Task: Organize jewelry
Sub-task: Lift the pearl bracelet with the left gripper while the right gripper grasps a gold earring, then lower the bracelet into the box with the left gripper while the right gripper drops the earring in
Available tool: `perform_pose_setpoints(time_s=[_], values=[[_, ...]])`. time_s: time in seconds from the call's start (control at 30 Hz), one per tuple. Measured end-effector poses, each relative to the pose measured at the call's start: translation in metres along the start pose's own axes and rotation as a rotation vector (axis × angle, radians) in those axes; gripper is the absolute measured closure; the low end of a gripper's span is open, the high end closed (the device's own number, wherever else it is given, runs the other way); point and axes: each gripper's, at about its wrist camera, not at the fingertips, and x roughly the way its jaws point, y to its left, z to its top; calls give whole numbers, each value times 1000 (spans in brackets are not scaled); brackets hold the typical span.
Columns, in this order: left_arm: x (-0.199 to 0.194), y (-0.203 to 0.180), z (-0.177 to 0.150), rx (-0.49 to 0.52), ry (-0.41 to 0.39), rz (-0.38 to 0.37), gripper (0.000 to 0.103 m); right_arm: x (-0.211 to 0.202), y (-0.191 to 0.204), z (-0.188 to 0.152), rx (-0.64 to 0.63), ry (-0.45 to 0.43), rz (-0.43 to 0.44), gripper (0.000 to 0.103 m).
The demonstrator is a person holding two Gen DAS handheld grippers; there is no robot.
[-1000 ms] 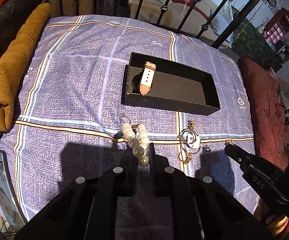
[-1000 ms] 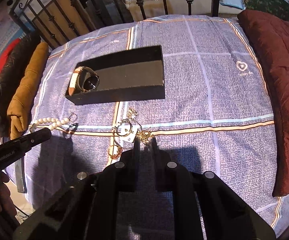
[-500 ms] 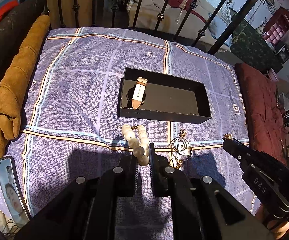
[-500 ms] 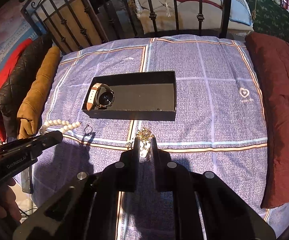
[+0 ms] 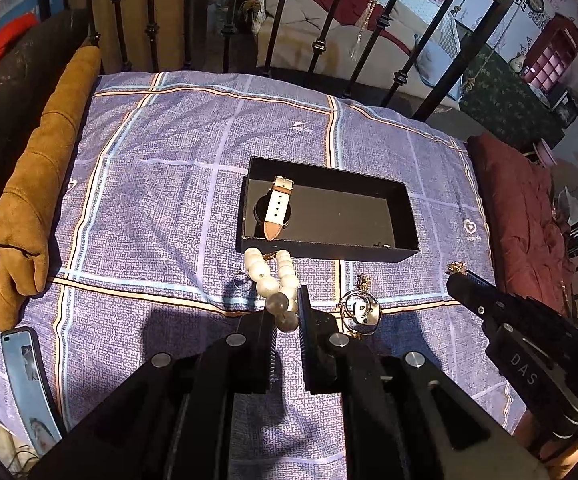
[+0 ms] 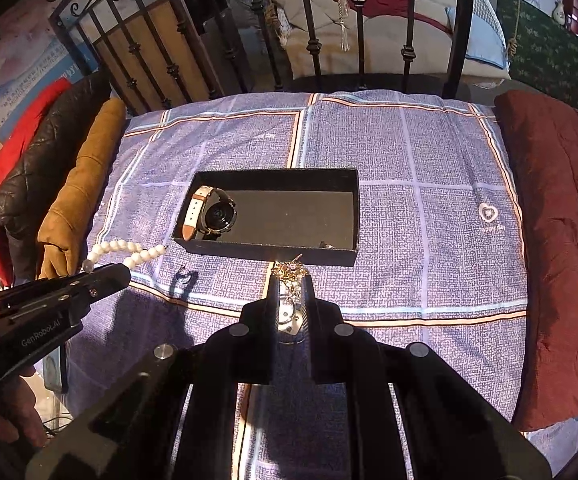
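Pearls hang from the left gripper [image 5: 287, 312], its two black fingers closed on the near end of a white pearl-bead bracelet [image 5: 273, 280] whose far loop reaches toward the long black rectangular box [image 5: 329, 248] just ahead. The right gripper [image 6: 289, 280] is likewise nearly closed, pinching a small gold filigree trinket [image 6: 289, 270] at its tips, with the box's near wall directly beyond. Inside the box lies a round black watch on a white-and-tan leather strap [image 6: 209, 214], toward its left end. To land both pieces cleanly, each likely needs lifting above the near wall and releasing over the bare floor right of the watch, bracelet first so its strand does not snag. A silver ring cluster [image 5: 359, 306] waits on the blue checked bedspread [image 5: 149, 200] beside the left gripper. Beyond stand black iron bars [image 6: 313, 40]; a mustard suede cushion [image 5: 37, 184] lies far left.
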Motion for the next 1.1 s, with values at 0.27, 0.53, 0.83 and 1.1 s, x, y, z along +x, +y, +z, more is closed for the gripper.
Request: perform_pose_setpoints(time_s=[0.27, 0.53, 0.83, 1.1], values=[[0, -5, 2, 21, 1, -5, 94, -4, 0, 2, 6, -17, -3, 92], [3, -10, 4, 48, 10, -8, 94, -10, -3, 5, 20, -41, -1, 91], [5, -21, 27, 75, -15, -26, 94, -7, 0, 17, 6, -80, 13, 91], [17, -40, 57, 107, -44, -46, 94, 7, 0, 35, -19, -105, 8, 91]])
